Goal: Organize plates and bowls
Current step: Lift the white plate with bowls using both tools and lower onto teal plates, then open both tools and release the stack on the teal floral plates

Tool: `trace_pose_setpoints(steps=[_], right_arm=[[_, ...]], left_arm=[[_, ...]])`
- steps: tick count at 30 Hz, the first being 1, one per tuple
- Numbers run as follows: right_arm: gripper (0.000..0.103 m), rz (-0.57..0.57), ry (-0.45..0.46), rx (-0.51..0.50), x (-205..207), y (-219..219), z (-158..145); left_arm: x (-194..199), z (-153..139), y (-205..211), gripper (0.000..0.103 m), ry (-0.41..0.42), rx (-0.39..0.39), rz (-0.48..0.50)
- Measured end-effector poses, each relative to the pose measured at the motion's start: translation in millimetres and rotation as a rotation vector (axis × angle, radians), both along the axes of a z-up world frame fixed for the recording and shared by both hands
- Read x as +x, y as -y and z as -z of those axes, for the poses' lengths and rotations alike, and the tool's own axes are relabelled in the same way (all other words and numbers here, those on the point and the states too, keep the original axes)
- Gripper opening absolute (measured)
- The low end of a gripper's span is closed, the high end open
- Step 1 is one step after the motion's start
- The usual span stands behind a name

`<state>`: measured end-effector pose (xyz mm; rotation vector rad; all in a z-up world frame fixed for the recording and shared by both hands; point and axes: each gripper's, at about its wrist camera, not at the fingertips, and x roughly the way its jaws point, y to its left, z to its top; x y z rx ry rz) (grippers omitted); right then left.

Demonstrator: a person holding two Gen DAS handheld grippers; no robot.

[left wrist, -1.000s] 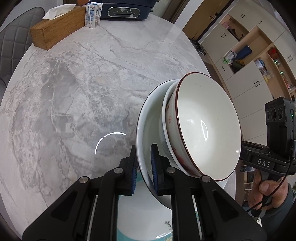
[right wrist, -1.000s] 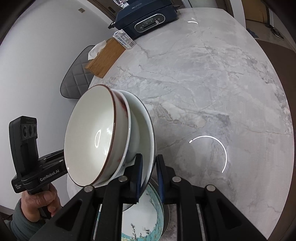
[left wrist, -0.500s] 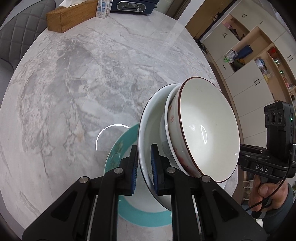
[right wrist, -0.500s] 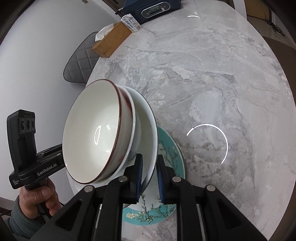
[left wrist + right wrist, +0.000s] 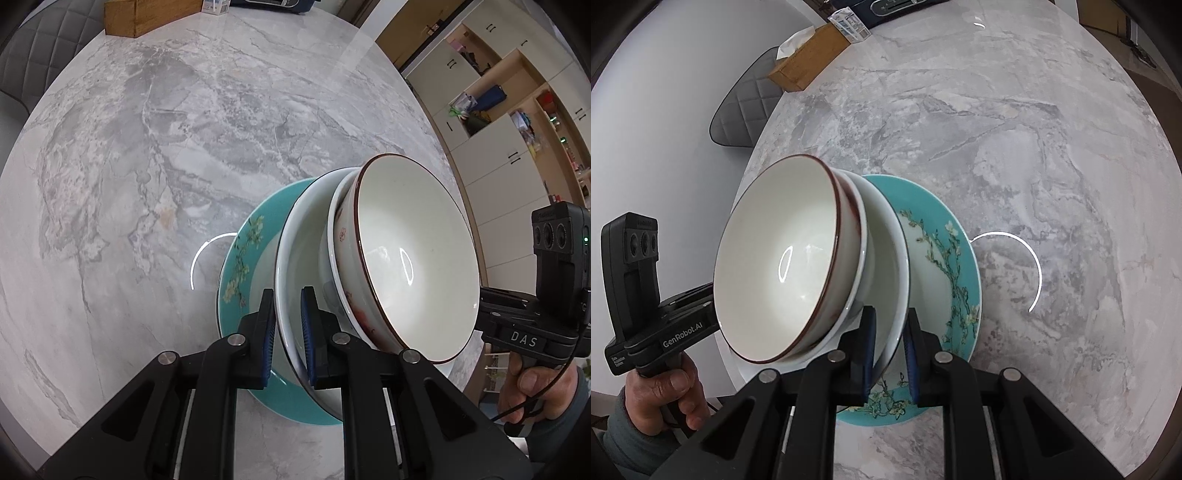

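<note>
A white deep plate (image 5: 295, 258) (image 5: 886, 266) carries a white bowl with a dark red rim (image 5: 413, 258) (image 5: 790, 258) nested in it. My left gripper (image 5: 288, 321) is shut on one side of the white plate's rim. My right gripper (image 5: 889, 339) is shut on the opposite side. Together they hold the stack just above a teal plate with a blossom pattern (image 5: 240, 258) (image 5: 949, 258) that lies on the marble table (image 5: 147, 147) (image 5: 1034, 147). I cannot tell whether the stack touches the teal plate.
A wooden tissue box (image 5: 147, 14) (image 5: 809, 59), a small carton (image 5: 849, 26) and a dark blue appliance (image 5: 897, 5) stand at the table's far edge. A grey quilted chair (image 5: 746, 99) is beside the table. Cabinets (image 5: 509, 110) line the right.
Both grippers have carried the white plate and bowl back toward me, above the teal plate. The teal plate has come fully into view beneath the stack.
</note>
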<state>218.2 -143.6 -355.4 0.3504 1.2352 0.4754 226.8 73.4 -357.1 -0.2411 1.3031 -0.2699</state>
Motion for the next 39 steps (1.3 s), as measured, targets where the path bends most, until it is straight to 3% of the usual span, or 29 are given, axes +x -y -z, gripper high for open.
trace_pose_setpoints(steps=[8,26,28,29,31,32,33,34,35,38,39], right_arm=[[0.017,0.009,-0.005,-0.018,-4.5,-1.0,10.8],[0.019,0.004,0.04,-0.053,0.4,-0.3,8.6],[0.024,0.01,0.052,-0.067,-1.1,0.5,6.5],[0.032,0.018,0.057,-0.08,-2.6,1.8,5.2],[0.041,0.046,0.06,-0.089,-5.2,8.2,3.1],[0.045,0.059,0.057,-0.08,-6.5,11.8,2.0],[0.046,0.069,0.061,-0.061,-8.7,15.7,-0.3],[0.055,0.085,0.071,-0.066,-12.0,18.8,-3.9],[0.062,0.102,0.081,-0.087,-15.7,21.8,-7.3],[0.081,0.145,0.105,-0.056,-28.3,33.9,-16.9],[0.083,0.162,0.115,-0.056,-32.0,36.8,-20.8]], left_arm=[[-5.5,18.8,-1.7,0.011,-0.019,-0.014,-0.005],[-2.8,22.6,-4.1,0.014,0.013,-0.048,-0.023],[-6.2,17.9,-7.4,0.016,0.031,-0.045,-0.036],[-7.0,15.6,-9.3,0.017,0.038,-0.039,-0.045],[-9.1,12.4,-14.4,0.032,0.044,-0.016,-0.067],[-11.2,10.6,-18.1,0.033,0.046,-0.022,-0.078],[-14.1,7.2,-21.9,0.044,0.054,-0.049,-0.086],[-17.6,3.3,-24.3,0.056,0.062,-0.029,-0.102],[-21.9,-1.5,-26.9,0.059,0.075,-0.008,-0.115],[-37.2,-16.0,-36.1,0.07,0.095,-0.088,-0.136],[-42.6,-22.9,-37.1,0.074,0.109,-0.092,-0.14]])
